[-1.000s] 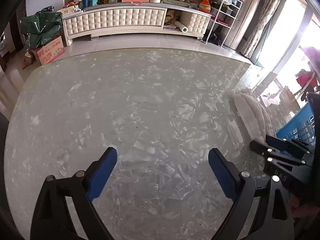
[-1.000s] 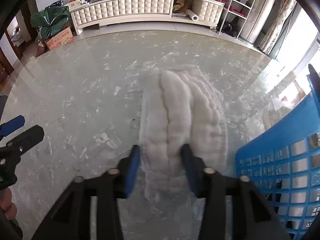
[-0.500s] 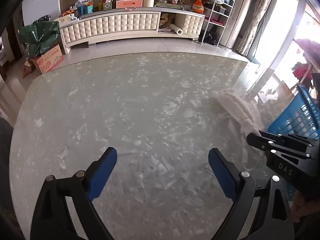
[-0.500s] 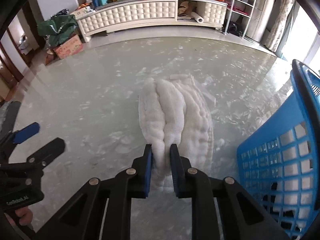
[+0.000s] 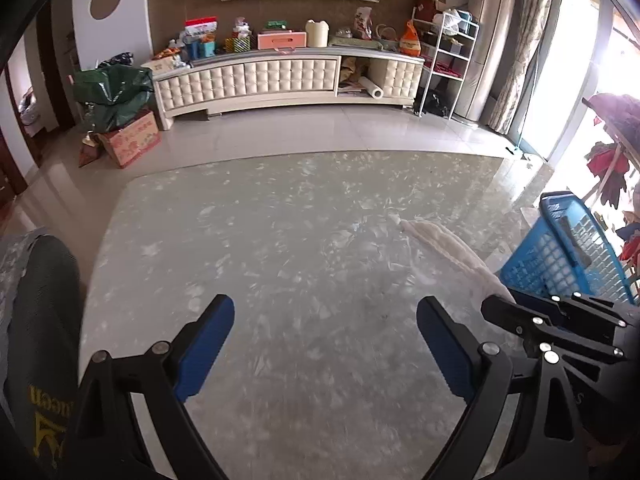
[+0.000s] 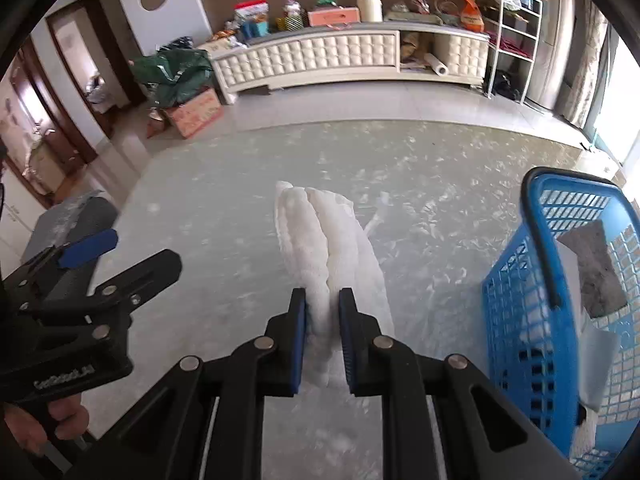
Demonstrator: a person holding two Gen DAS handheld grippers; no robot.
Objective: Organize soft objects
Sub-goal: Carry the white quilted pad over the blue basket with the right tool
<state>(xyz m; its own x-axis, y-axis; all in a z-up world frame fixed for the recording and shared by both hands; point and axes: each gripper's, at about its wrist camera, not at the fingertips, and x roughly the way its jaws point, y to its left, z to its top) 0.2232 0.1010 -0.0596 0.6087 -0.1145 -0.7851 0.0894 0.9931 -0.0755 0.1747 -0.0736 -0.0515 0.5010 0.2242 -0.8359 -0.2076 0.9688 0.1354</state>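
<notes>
the right claw (image 6: 322, 320) had just been closing and was clamped on the near end of the white fluffy cloth (image 6: 320, 236), which trailed over the table (image 6: 224, 216) left of the blue basket (image 6: 532, 280), likely its destination, while the left claw (image 5: 325, 350) stood wide open and empty.
</notes>
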